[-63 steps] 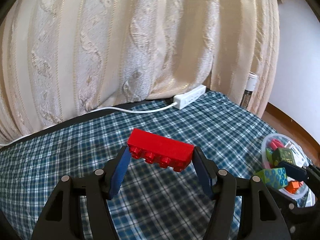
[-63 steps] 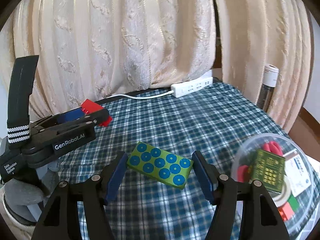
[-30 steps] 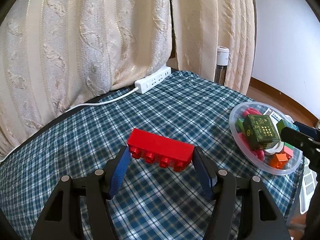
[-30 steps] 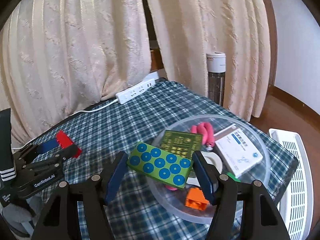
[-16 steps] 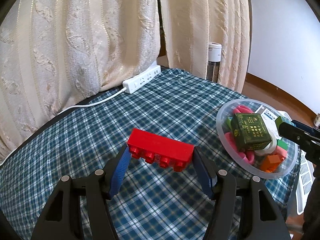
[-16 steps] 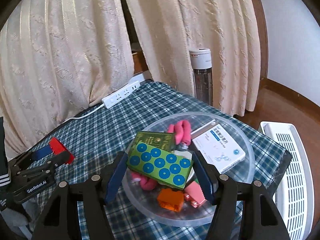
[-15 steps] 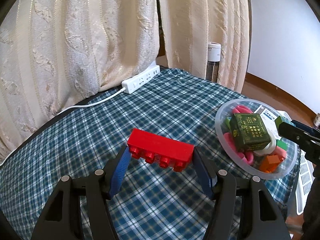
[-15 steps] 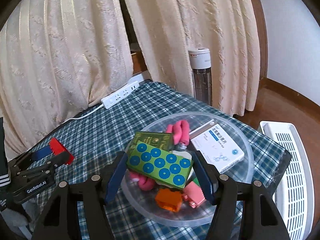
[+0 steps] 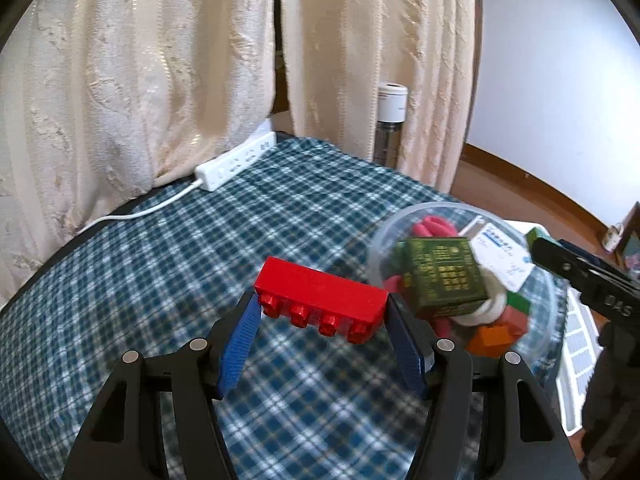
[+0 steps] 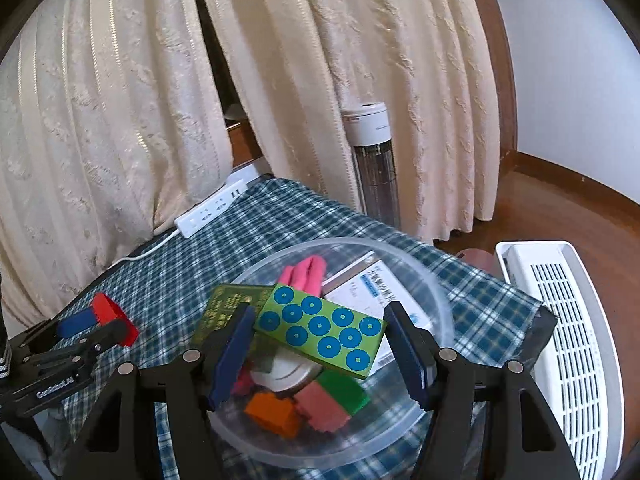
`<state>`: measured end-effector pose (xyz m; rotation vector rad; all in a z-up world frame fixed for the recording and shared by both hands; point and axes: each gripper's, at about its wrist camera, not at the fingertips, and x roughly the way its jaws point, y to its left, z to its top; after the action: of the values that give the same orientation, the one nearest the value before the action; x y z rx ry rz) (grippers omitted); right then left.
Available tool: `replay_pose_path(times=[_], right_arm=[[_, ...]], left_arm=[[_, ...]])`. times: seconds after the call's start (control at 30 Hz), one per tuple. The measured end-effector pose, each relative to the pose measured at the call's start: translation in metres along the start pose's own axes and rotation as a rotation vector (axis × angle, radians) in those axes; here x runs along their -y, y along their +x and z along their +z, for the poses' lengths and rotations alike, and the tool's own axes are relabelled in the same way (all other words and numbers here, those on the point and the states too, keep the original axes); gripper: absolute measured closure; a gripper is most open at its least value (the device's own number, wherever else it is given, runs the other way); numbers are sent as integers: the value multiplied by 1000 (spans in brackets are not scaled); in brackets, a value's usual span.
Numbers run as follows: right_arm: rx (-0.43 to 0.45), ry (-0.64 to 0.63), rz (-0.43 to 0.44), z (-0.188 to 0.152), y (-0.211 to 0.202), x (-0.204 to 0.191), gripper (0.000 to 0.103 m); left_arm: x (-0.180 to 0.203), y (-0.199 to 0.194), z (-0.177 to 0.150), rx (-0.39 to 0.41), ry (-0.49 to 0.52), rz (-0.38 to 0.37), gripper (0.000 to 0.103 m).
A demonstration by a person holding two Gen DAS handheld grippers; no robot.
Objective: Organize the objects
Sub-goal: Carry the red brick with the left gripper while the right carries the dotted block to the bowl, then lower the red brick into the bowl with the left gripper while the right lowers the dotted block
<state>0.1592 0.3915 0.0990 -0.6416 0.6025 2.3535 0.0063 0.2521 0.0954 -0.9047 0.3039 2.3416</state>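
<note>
Home, living room or bedroom. Shown by: cream patterned curtains [image 10: 120, 120] hung full length, plaid cloth [image 9: 160, 280] laid over the counter, white power strip [image 9: 236, 166] left on it, wood floor [image 10: 560, 208], tower appliance [image 10: 370, 152] stood by the curtains, toys kept in a clear bowl [image 10: 436, 308].

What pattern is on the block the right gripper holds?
Blue dots on green block; clearest in the right wrist view.

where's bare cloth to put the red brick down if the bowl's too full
Bare checked tablecloth runs from the white power strip to the clear plastic bowl. The bowl is crowded; only its right inner wall shows free. The red brick sits in the left hand-held gripper.
</note>
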Motion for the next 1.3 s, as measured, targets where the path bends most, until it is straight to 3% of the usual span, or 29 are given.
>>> replay_pose_path(times=[0.4, 0.7, 1.3], right_arm=[[-5, 37, 13, 0, 8, 22, 34], [-8, 50, 34, 0, 9, 33, 33], [-19, 58, 51, -1, 14, 38, 33]], left_arm=[[55, 5, -4, -43, 59, -165, 39], [81, 17, -12, -79, 90, -239, 38], [83, 35, -21, -130, 65, -256, 39]])
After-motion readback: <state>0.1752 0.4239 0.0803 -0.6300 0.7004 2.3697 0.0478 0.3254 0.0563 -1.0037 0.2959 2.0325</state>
